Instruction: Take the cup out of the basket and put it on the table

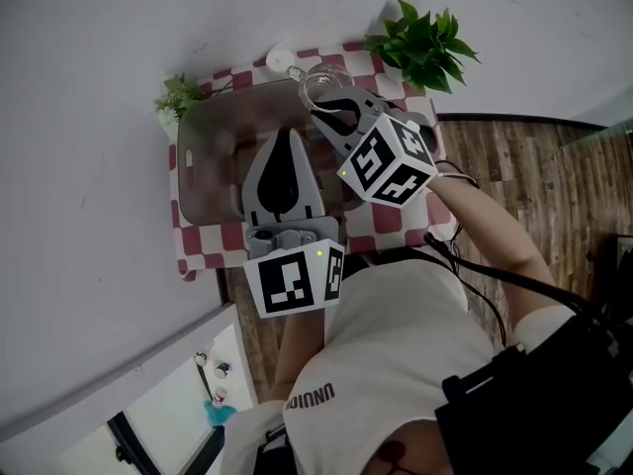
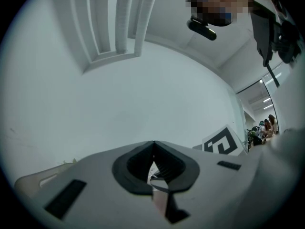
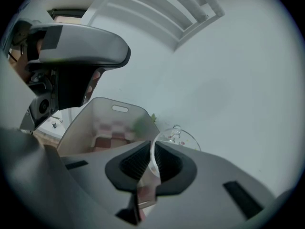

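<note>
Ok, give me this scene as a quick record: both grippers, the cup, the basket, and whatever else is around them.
left gripper: shut, empty, over the basket
right gripper: shut on the cup's rim
cup: clear glass, at the basket's far right corner
basket: translucent, on the checked cloth
greenery: big plant and small plant at the cloth's far corners

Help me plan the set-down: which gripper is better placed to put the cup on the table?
Right. The right gripper grips the cup by its rim near the far corner of the basket; the left gripper is shut and empty.
</note>
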Demonstrator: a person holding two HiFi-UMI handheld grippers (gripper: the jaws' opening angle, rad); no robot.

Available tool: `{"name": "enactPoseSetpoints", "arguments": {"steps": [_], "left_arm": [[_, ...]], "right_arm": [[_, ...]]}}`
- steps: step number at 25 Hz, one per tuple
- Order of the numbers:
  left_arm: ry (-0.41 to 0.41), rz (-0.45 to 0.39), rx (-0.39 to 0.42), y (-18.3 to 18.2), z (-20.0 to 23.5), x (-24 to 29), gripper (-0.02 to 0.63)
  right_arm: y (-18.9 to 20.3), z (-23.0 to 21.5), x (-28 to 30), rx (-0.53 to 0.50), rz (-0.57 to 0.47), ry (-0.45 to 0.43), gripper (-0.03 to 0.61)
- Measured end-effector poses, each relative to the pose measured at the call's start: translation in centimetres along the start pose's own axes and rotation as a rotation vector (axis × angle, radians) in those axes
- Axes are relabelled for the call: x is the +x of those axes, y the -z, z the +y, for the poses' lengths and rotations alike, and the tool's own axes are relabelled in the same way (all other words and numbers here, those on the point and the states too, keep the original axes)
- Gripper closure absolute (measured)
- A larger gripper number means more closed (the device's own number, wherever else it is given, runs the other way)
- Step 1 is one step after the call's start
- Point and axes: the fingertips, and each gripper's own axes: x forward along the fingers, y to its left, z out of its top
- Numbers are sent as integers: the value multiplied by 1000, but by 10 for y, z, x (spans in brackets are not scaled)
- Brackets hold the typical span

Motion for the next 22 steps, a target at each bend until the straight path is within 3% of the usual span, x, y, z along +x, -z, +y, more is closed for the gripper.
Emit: {"name": "enactPoseSetpoints", "arguments": {"steps": [22], "left_arm": [[69,21,-12,9,-28,28,601]], "right_arm": [[32,-52,-33,73,26,129,537]]}}
